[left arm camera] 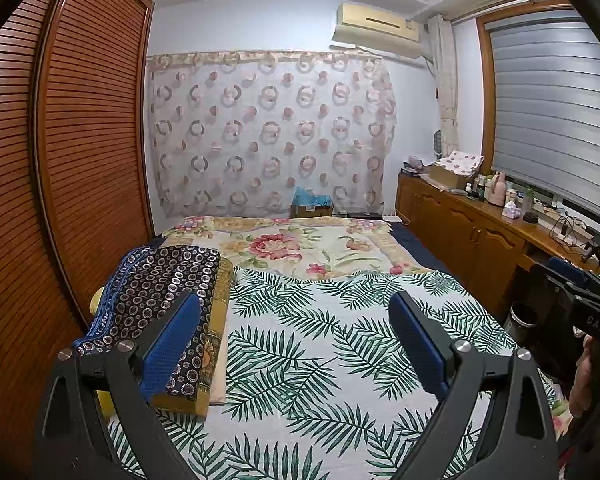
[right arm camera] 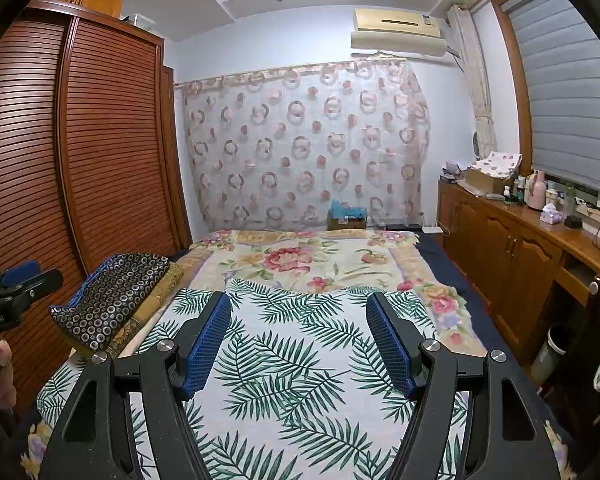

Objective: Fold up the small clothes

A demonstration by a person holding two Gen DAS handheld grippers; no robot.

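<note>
A folded dark blue cloth with a ring pattern (left arm camera: 160, 292) lies on top of a yellow sunflower cloth (left arm camera: 216, 328) at the left side of the bed; the pile also shows in the right wrist view (right arm camera: 112, 296). My left gripper (left arm camera: 296, 312) is open and empty above the palm-leaf sheet (left arm camera: 320, 344), just right of the pile. My right gripper (right arm camera: 300, 312) is open and empty above the same sheet (right arm camera: 300, 360). Each gripper shows at the edge of the other's view: the right one (left arm camera: 576, 292), the left one (right arm camera: 16, 284).
A floral blanket (left arm camera: 292, 244) covers the far half of the bed. A brown slatted wardrobe (left arm camera: 80, 140) stands to the left. A wooden cabinet (left arm camera: 460, 224) with bottles and boxes runs along the right, below a window blind. A bin (left arm camera: 522, 320) stands beside the bed.
</note>
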